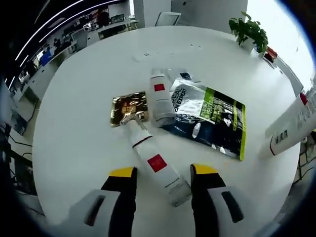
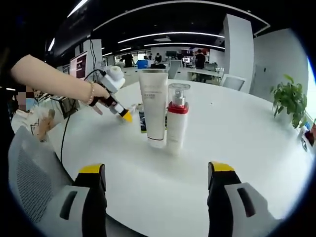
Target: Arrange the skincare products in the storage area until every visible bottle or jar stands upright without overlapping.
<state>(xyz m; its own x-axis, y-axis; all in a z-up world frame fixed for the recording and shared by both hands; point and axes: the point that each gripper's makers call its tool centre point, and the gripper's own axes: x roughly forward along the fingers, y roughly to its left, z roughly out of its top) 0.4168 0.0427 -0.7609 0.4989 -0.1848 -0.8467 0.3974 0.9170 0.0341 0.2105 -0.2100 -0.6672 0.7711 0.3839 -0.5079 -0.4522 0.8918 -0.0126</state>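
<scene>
My left gripper [image 1: 163, 171] hovers open over a white bottle with a red label [image 1: 157, 165], which lies on its side on the round white table [image 1: 74, 138]; the bottle's lower half shows between the jaws. Beyond it lie a second white tube with a red square [image 1: 160, 98], a gold sachet [image 1: 129, 107] and a silver, green and black pouch [image 1: 210, 118]. A white tube [image 2: 154, 108] and a pump bottle with a red collar [image 2: 177, 121] stand upright side by side. My right gripper [image 2: 156, 170] is open, a short way in front of them, holding nothing.
A potted plant [image 2: 289, 98] stands at the table's far edge. A person's arm holds the left gripper [image 2: 118, 109] over the table. A grey mesh chair [image 2: 29, 173] sits by the near left edge. Office desks fill the background.
</scene>
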